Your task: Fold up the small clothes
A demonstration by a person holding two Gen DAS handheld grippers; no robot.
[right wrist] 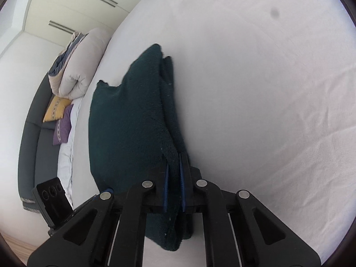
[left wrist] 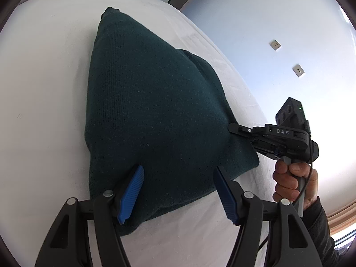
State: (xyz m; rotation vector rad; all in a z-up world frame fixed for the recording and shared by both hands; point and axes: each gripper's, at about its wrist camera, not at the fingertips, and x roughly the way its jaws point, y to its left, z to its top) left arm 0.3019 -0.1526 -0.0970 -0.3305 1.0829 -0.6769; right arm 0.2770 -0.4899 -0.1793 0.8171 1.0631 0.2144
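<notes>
A dark green knitted garment (left wrist: 153, 115) lies folded on the white bed sheet (left wrist: 44, 66). My left gripper (left wrist: 178, 191) is open, its blue pads (left wrist: 131, 195) spread just above the garment's near edge, holding nothing. My right gripper (left wrist: 242, 133) comes in from the right and is shut on the garment's right edge. In the right wrist view the right gripper (right wrist: 174, 189) pinches the folded layers of the garment (right wrist: 126, 115) between its blue pads, the cloth lifted a little off the sheet.
The white sheet (right wrist: 267, 89) spreads wide to the right. A rolled beige duvet (right wrist: 82, 66), a yellow cushion (right wrist: 56, 109) and a purple cushion (right wrist: 63, 129) lie on a grey sofa (right wrist: 31, 138) beyond the bed's edge. A pale wall with sockets (left wrist: 275, 45) stands behind.
</notes>
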